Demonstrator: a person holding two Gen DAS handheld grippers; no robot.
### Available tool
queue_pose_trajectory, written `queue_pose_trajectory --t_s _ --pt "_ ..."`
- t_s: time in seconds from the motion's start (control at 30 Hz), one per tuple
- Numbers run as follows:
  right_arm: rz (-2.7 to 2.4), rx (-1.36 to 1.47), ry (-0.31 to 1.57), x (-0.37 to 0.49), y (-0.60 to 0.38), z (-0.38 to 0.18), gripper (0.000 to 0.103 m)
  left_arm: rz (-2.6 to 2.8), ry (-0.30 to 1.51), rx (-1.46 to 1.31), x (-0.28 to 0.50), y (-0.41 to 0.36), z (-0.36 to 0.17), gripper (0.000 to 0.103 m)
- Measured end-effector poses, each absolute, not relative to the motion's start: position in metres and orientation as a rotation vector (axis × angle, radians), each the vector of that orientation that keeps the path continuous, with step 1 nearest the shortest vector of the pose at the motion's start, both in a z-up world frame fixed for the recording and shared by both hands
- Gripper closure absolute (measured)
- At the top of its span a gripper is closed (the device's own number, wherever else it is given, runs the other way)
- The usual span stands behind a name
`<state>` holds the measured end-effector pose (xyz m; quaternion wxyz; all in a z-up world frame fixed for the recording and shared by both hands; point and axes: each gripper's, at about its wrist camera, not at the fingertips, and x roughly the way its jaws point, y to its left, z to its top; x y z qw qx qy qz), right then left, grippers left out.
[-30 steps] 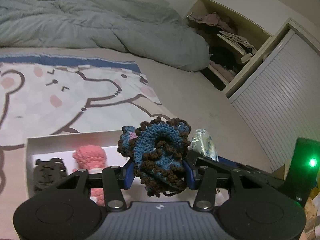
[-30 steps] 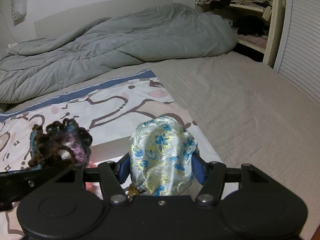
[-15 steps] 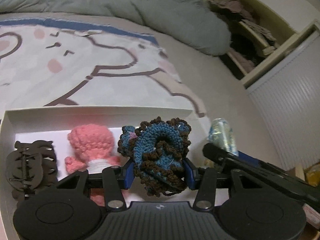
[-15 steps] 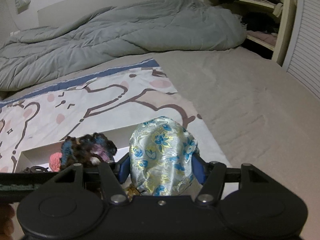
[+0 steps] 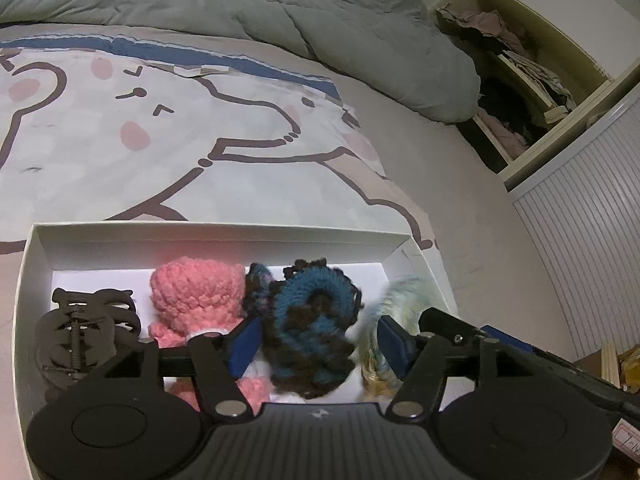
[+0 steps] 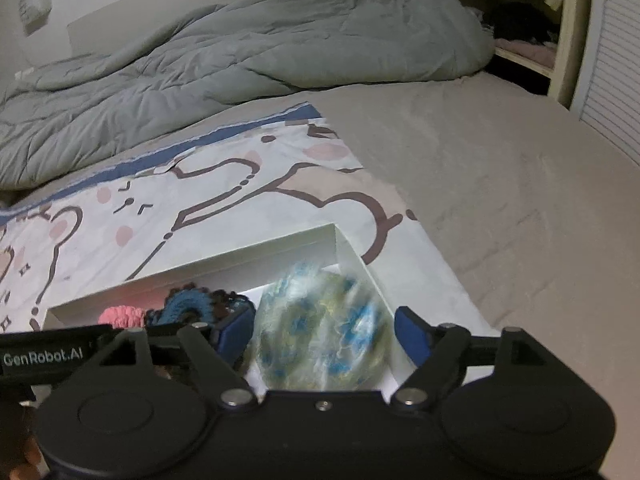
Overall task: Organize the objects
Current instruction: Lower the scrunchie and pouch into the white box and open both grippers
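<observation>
Here both jaws gape wide around a crocheted scrunchie (image 5: 312, 328) and satin floral scrunchie (image 6: 320, 332), gripping neither.

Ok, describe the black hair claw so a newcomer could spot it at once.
Find the white box on the cartoon bedsheet. The hair claw lies at its left end, beside the pink crochet doll. It is the only hard, black, toothed piece there; its neighbours are soft.

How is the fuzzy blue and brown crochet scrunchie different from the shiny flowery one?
The blue and brown crochet scrunchie is thick yarn in dark colours; the shiny floral satin scrunchie is smooth, pale cloth with blue flowers. The crochet one sits mid-box, the satin one at the right end. Both lie in the white box, between open fingers.
</observation>
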<state>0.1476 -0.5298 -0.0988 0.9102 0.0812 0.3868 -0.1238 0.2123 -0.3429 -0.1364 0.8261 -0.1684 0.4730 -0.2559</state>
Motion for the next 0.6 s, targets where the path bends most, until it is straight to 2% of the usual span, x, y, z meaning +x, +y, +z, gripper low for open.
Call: queue_pose_trajectory --t_s 0.13,0.33,0.6 --pt "-0.251 0.186 0.787 0.144 -0.532 -0.096 0.024 -0.55 1.001 -0.339 0.209 -0.344 -0.133 0.038" --pt "-0.234 0.208 0.8 0.141 -0.533 -0.089 0.032 -0.561 0.984 -0.329 0.205 -0.342 -0.125 0.038" --pt "-0.23 0.197 0.783 0.131 -0.524 -0.075 0.033 -0.56 0.963 -0.308 0.199 -0.332 -0.11 0.038"
